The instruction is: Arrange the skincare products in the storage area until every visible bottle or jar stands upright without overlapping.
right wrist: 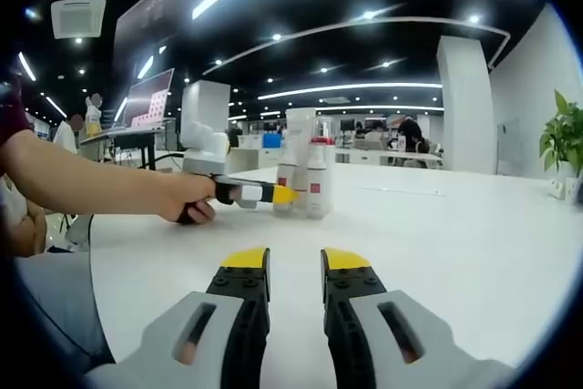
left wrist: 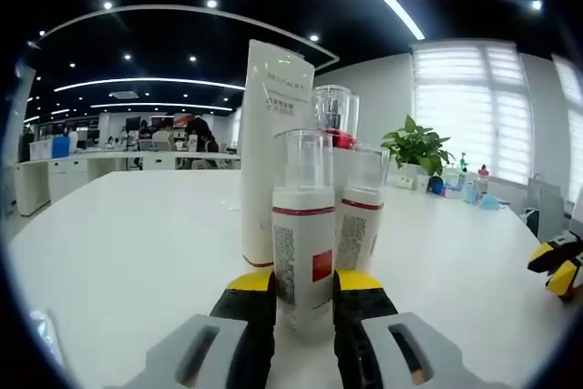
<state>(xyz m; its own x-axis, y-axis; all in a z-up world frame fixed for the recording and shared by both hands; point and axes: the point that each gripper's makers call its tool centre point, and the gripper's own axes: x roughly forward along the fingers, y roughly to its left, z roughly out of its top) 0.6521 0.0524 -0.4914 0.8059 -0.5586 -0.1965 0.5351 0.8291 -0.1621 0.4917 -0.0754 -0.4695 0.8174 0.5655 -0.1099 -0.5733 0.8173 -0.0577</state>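
Here's the pump bottle [left wrist: 303, 234], white with a clear cap and a red band, standing upright on the white worktop [left wrist: 127, 252] right between the yellow-tipped jaws of the left tool [left wrist: 303, 291], and those jaws are pressed against both its sides, so the left tool is clamped on it. Just beside it, to the right in the left gripper view, stands a second pump bottle [left wrist: 362, 220] of the same kind, upright, very close, though whether the two touch is hard to say. Behind them rises a tall white tube [left wrist: 271, 148], upright on its cap, and peeking over the group is a clear-lidded jar [left wrist: 335, 116] with something red inside. All four cluster tightly near the middle of the worktop. In the right gripper view the same cluster [right wrist: 305, 166] shows farther off, with a person's hand [right wrist: 193, 198] holding the left tool at it from the left side. The right tool [right wrist: 294, 281] hangs low over the bare worktop, well apart from the bottles, its jaws parted with nothing between them; its yellow tip [left wrist: 563, 263] also peeks in at the right edge of the left gripper view. A potted plant [left wrist: 417, 148] sits toward the far end of the worktop by the shuttered window [left wrist: 469, 107].
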